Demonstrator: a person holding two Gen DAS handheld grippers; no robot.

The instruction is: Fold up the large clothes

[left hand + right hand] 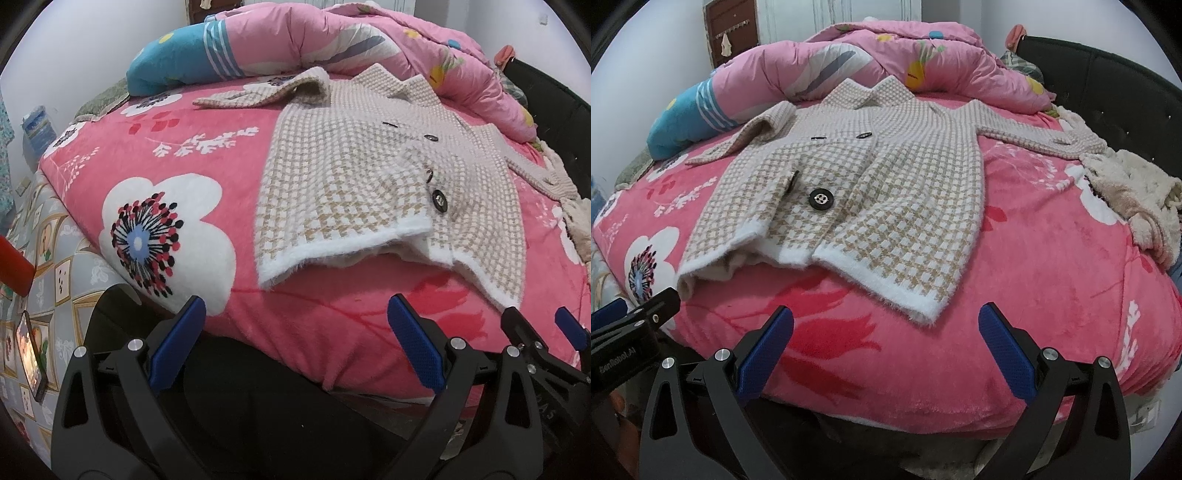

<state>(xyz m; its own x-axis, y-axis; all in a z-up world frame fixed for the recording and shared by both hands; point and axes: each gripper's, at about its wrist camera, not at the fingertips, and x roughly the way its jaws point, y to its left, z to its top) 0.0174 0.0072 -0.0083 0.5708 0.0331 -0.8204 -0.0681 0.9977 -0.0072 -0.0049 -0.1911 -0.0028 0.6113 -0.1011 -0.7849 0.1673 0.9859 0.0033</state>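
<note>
Left wrist view: I see my left claw (pixel 295 343) spread wide, empty, at the bed's (pixel 147 155) near edge; my right claw (pixel 886 347) likewise. Beyond lies the checked coat (pixel 849 192), flat mid-bed, sleeves outstretched, before the pink quilt (pixel 849 55).

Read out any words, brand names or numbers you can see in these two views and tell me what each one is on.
"SenRobot.AI": white lettering on the black body of the left gripper, seen at the left edge of the right wrist view.
Embossed letters on the black body of the right gripper, at the right edge of the left wrist view: too foreshortened to read.
No text shows on the houndstooth coat or the pink blanket.
</note>
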